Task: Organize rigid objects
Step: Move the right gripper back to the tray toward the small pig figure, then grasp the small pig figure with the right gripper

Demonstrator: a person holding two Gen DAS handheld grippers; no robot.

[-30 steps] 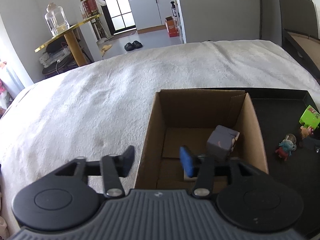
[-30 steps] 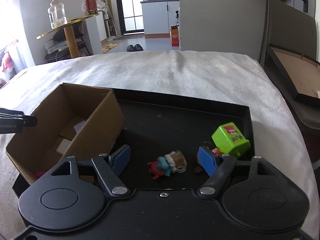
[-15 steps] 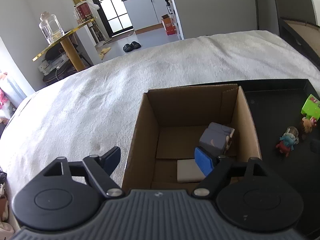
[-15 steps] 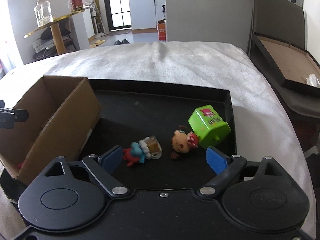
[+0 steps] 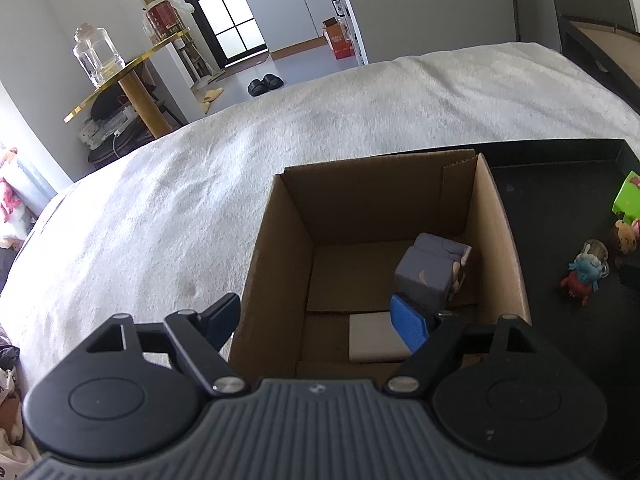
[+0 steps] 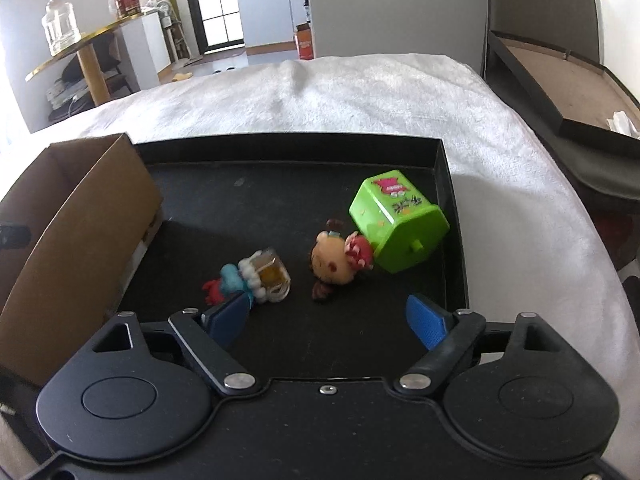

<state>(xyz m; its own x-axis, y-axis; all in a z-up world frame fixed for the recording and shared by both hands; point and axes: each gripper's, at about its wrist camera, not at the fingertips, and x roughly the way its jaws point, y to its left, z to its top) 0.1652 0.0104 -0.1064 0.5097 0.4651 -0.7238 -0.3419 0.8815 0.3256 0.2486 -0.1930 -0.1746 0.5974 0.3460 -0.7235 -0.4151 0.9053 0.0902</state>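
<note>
The right gripper (image 6: pixel 326 316) hangs over the shallow black tray (image 6: pixel 446 184) with its blue-padded jaws standing wide and nothing between them; they have just been closing a little from a wider spread. Just ahead of it, at about twelve o'clock, lies the small round-headed doll with a red bow (image 6: pixel 334 258), on its side, its bow touching the bright green plastic box-shaped toy (image 6: pixel 396 226) that tilts against it at about one o'clock. At eleven o'clock, just beyond the left pad, lies the little blue-and-red figure fixed to a clear amber charm (image 6: pixel 250 276). All three look light, hard and smooth, so likely to skate on the slick tray floor if nudged; the doll's head is rounded and would best be pinched across its widest part, the green box across two flat sides. The left gripper (image 5: pixel 316 318) is held over the open brown cardboard box (image 5: pixel 276 240), at the tray's nine o'clock end, its jaws spread and empty, astride the near left wall. Inside rest a grey-lilac block toy (image 5: pixel 428 272) and a flat pale rectangular piece (image 5: pixel 372 338).
</note>
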